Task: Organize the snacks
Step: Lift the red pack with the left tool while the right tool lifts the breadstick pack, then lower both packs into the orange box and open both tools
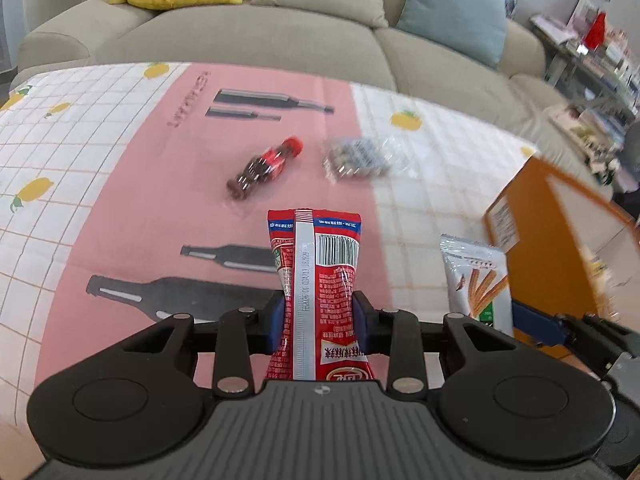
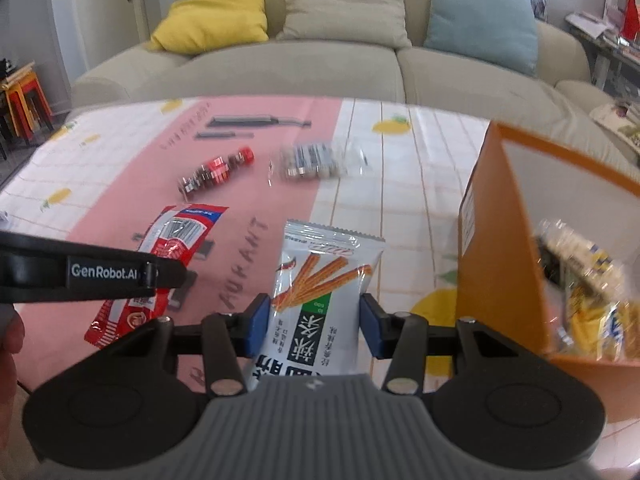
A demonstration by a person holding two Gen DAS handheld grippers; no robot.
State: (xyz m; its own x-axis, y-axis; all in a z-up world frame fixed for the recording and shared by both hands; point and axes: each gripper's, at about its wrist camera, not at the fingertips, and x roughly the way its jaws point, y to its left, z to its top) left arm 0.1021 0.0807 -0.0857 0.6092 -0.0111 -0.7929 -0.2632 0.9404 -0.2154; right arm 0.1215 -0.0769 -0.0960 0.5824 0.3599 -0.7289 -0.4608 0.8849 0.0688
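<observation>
Above the table: both grippers loaded.
Left gripper (image 1: 319,316) clamps a red foil snack packet (image 1: 320,276); right gripper (image 2: 316,322) clamps a white stick-snack pouch (image 2: 320,280); the orange cardboard box (image 2: 496,240) contains yellow-wrapped snacks (image 2: 588,300).

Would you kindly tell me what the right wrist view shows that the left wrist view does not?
Only the right wrist view shows the inside of the orange box, with snack packets already in it, and the front of the white snack packet clamped in the right tool. Only the left wrist view shows the barcode back of the red snack packet clamped in the left tool. Both show the cola-bottle candy, the clear packet and the sofa.
</observation>
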